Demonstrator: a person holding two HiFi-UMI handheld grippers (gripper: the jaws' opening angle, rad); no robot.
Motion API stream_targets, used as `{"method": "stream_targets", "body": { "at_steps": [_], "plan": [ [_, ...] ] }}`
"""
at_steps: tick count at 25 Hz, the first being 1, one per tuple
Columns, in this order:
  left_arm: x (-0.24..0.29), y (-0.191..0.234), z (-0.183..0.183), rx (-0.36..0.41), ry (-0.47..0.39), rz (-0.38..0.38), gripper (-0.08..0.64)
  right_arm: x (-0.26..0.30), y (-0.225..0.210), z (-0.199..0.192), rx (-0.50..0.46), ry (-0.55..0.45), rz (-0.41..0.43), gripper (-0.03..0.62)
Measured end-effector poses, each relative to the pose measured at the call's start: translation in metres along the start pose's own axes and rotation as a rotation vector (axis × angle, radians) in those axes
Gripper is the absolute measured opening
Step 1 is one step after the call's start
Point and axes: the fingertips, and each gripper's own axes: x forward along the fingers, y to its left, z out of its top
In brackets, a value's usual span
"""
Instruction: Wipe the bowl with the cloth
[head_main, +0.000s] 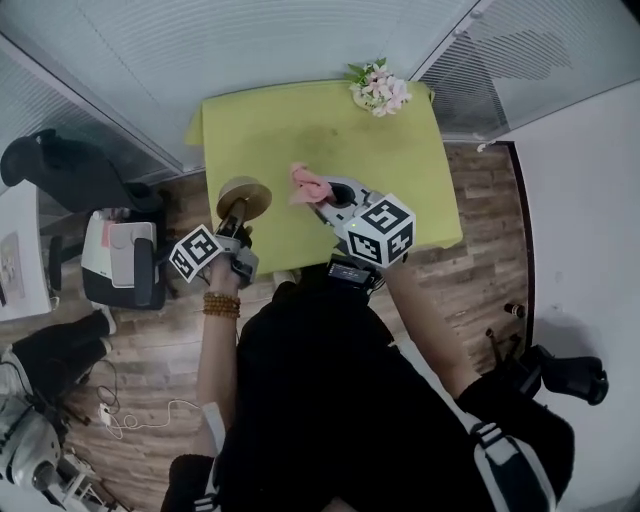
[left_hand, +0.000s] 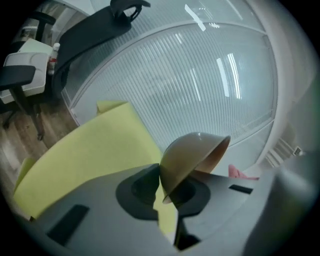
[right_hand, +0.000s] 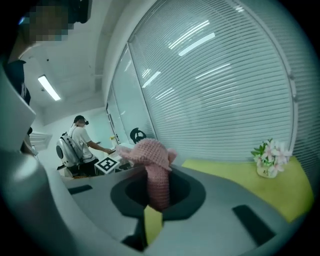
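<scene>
A small tan bowl (head_main: 244, 196) is pinched by its rim in my left gripper (head_main: 236, 213), over the near left edge of the yellow-green table (head_main: 320, 140). In the left gripper view the bowl (left_hand: 192, 157) stands tilted on its side between the shut jaws, its opening turned right. My right gripper (head_main: 322, 203) is shut on a pink knitted cloth (head_main: 309, 184), held over the table's near middle. In the right gripper view the cloth (right_hand: 152, 167) stands bunched up out of the jaws. Bowl and cloth are apart.
A pot of pink and white flowers (head_main: 379, 90) stands at the table's far right corner. Frosted glass walls (head_main: 270, 45) run behind the table. Office chairs (head_main: 125, 262) and bags sit on the wooden floor at the left. A person with a backpack (right_hand: 77, 145) works in the distance.
</scene>
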Motion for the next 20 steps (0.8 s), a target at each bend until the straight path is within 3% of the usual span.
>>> {"method": "stream_targets", "body": {
  "at_steps": [6,12,20],
  "plan": [
    [0.050,0.031,-0.047,-0.101,0.209,0.038,0.021,-0.015,-0.036,-0.011,0.083,-0.007,-0.091,0.017],
    [0.087,0.072,-0.080,-0.153,0.320,0.129,0.021,-0.025,-0.058,-0.019,0.121,0.004,-0.141,0.017],
    [0.116,0.100,-0.080,-0.235,0.242,0.167,0.022,-0.012,-0.067,-0.022,0.120,0.049,-0.136,0.017]
  ]
}}
